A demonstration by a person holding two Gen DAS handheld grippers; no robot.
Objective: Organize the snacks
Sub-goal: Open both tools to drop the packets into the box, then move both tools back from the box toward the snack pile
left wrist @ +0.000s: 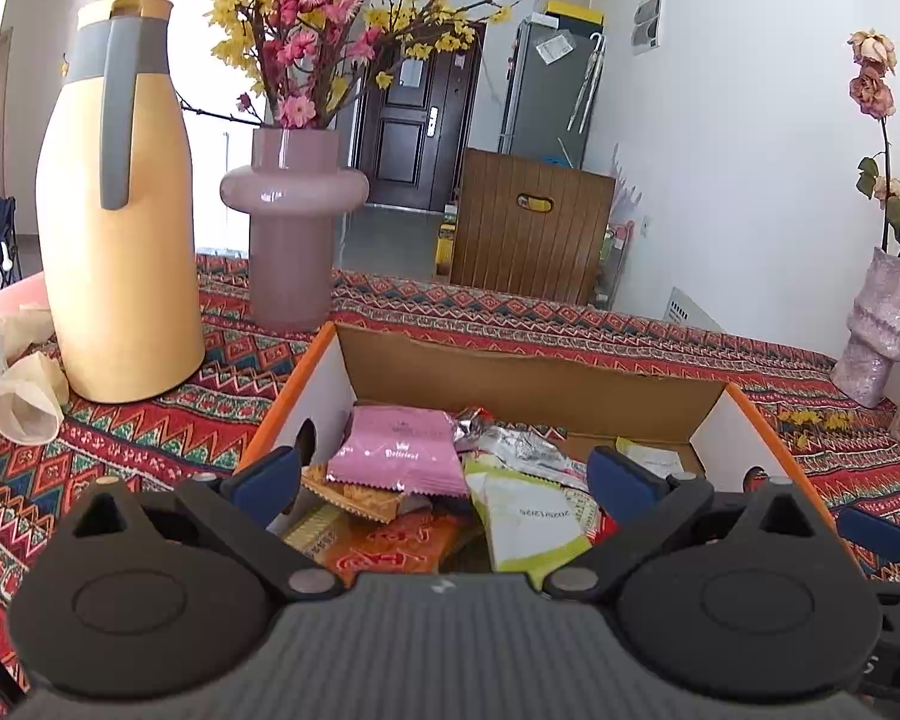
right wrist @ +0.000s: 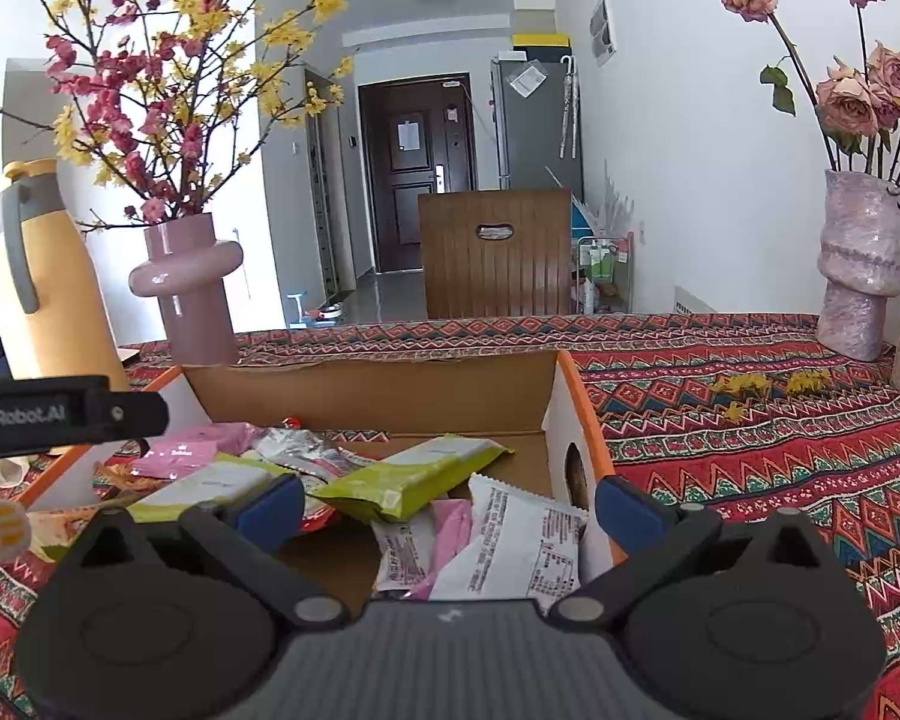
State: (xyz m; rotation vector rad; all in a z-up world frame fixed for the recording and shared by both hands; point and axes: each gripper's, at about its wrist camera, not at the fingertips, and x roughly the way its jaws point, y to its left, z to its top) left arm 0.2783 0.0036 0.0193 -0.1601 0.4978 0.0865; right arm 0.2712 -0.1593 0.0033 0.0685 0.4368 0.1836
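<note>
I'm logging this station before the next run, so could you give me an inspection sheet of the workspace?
Surface: patterned tablecloth, fallen yellow petals on it.
Job's things: cardboard box holding snack packets, among them a pink packet and a green packet.
Clutter: yellow thermos jug, pink vase with blossom branches, textured vase with roses, paper cups.
Grippers: left tongs and right tongs both open over the box, nothing between the jaws.
Cables: nothing seen.
Surroundings: wooden chair, dark door, fridge.
</note>
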